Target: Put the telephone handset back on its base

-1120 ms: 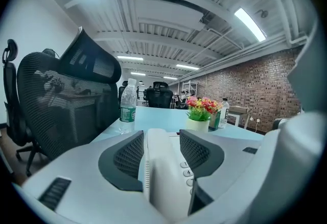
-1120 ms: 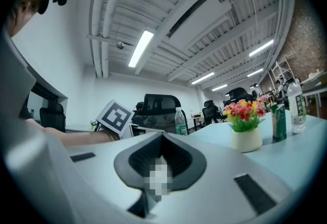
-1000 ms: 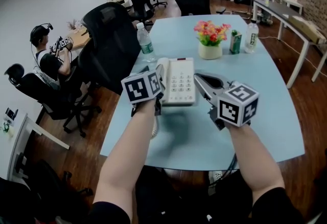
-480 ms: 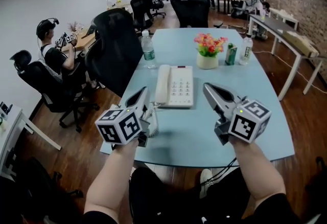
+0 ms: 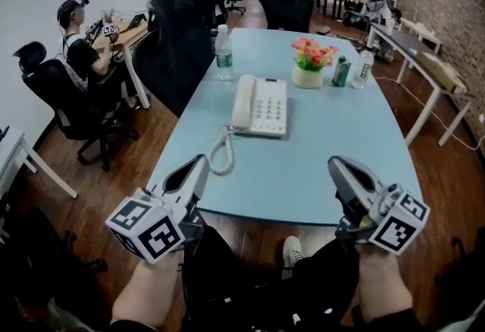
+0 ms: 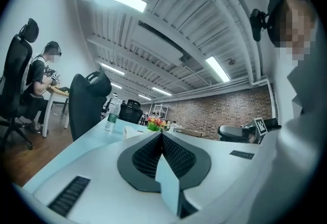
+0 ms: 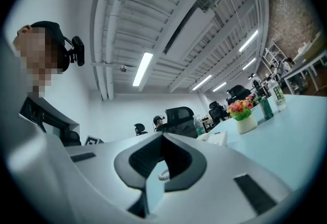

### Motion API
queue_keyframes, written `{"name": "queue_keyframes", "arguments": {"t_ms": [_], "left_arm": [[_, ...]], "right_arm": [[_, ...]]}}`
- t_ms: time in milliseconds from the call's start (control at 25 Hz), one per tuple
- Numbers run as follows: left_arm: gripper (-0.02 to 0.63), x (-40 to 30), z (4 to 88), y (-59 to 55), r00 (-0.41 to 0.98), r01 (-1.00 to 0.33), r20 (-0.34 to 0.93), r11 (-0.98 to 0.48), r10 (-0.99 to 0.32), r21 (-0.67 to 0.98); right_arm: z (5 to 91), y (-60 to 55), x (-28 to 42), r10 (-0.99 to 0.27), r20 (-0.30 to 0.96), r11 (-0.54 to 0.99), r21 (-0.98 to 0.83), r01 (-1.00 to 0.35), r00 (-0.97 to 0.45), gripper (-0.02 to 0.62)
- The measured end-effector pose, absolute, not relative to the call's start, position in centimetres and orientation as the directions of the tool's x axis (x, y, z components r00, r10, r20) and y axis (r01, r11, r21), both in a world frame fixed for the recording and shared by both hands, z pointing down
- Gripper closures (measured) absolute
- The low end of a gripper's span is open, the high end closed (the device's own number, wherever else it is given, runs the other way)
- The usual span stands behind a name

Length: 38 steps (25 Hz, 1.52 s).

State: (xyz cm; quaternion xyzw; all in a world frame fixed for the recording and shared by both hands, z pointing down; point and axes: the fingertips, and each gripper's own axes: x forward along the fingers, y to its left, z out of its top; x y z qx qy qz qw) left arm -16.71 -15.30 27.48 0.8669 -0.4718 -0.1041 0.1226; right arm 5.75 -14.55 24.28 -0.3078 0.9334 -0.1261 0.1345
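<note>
Telephone handset lies lengthwise in the cradle along the left side of its base, mid-table. The coiled cord trails from it toward 7 o'clock and stops short of the near edge of the table.

Left gripper sits at 7 o'clock from the phone, off the near edge, its fingers clenched on nothing. Right gripper sits at 5 o'clock, tips likewise pressed together and empty. Both are well apart from the phone.

Flower pot stands at 1 o'clock from the base and the water bottle at 11 o'clock; neither is involved.

Judgement: placement looks complete, so the step in hand is the finish. The next move calls only for a check that the handset seats flat at both ends. No further grasp seems needed.
</note>
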Motion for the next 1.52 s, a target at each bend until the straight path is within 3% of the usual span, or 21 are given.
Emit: {"name": "queue_keyframes", "arguments": {"t_ms": [440, 720, 1040, 1520], "left_arm": [[0.606, -19.3, 27.8, -11.8, 0.447, -0.818, -0.109, -0.454, -0.888, 0.354], [0.606, -18.3, 29.1, -12.0, 0.469, -0.815, -0.07, -0.462, -0.88, 0.348], [0.606, -14.0, 32.8, -12.1, 0.546, -0.788, 0.015, -0.507, -0.838, 0.35], [0.606, -15.7, 33.2, -12.7, 0.522, -0.792, 0.021, -0.476, -0.852, 0.383]], "right_arm": [[26.7, -12.7, 5.6, -0.618, -0.118, 0.775, -0.258, -0.576, -0.778, 0.581], [30.5, -13.1, 4.5, -0.596, -0.023, 0.776, -0.27, -0.57, -0.802, 0.583], [31.5, -13.9, 5.1, -0.615, -0.005, 0.755, -0.293, -0.587, -0.788, 0.583], [31.3, -14.0, 5.5, -0.626, -0.005, 0.749, -0.281, -0.6, -0.78, 0.583]]}}
